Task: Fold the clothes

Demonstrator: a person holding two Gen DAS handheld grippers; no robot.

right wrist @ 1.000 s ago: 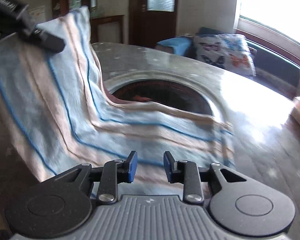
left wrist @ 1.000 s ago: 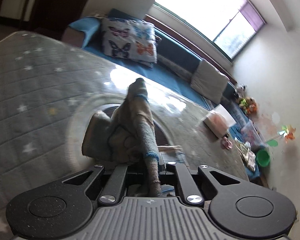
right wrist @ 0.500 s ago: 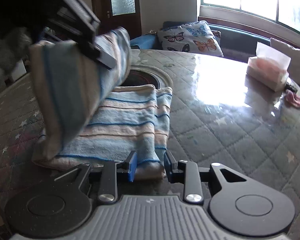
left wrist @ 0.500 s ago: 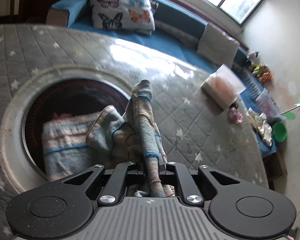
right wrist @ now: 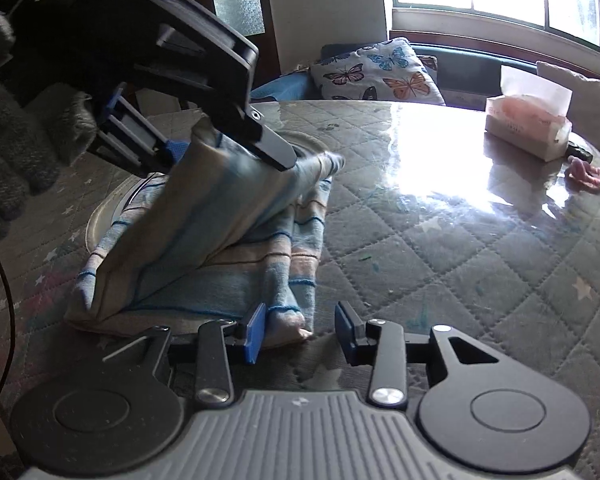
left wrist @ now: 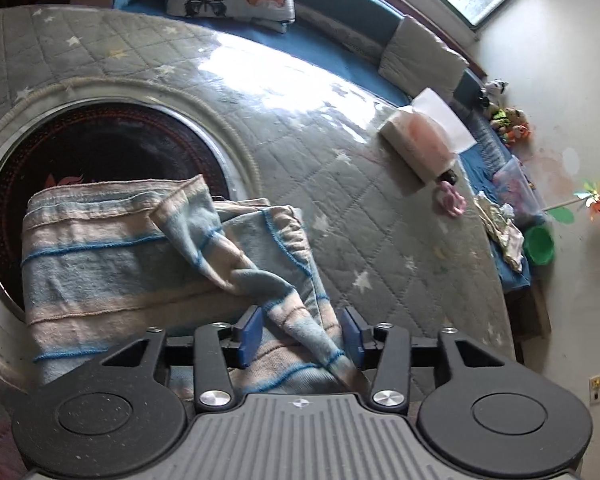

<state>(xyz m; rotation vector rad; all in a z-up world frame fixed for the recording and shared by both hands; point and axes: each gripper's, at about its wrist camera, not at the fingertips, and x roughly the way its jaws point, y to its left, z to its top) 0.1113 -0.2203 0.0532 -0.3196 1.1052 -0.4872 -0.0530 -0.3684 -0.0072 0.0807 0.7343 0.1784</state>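
Note:
A blue and beige striped cloth [left wrist: 112, 268] lies folded on the round quilted table [left wrist: 380, 240], partly over a dark round inset [left wrist: 80, 148]. My left gripper [left wrist: 301, 335] hangs low over it; its jaws are opening, and a twisted corner of the cloth still runs loosely between the blue pads. In the right wrist view the left gripper [right wrist: 226, 148] holds up a raised flap of the cloth [right wrist: 260, 264]. My right gripper [right wrist: 301, 333] sits at the cloth's near corner, jaws opening. That corner lies between the pads, against the left one.
A tissue box [left wrist: 416, 144] and a small pink item [left wrist: 452, 200] sit on the far right of the table. A butterfly cushion [right wrist: 380, 72] lies on the blue bench behind. A gloved hand [right wrist: 4, 160] carries the left gripper.
The left gripper carried the cloth's raised edge over and down onto the lower layer, then its jaws parted from their tight grip. The right jaws widened slightly.

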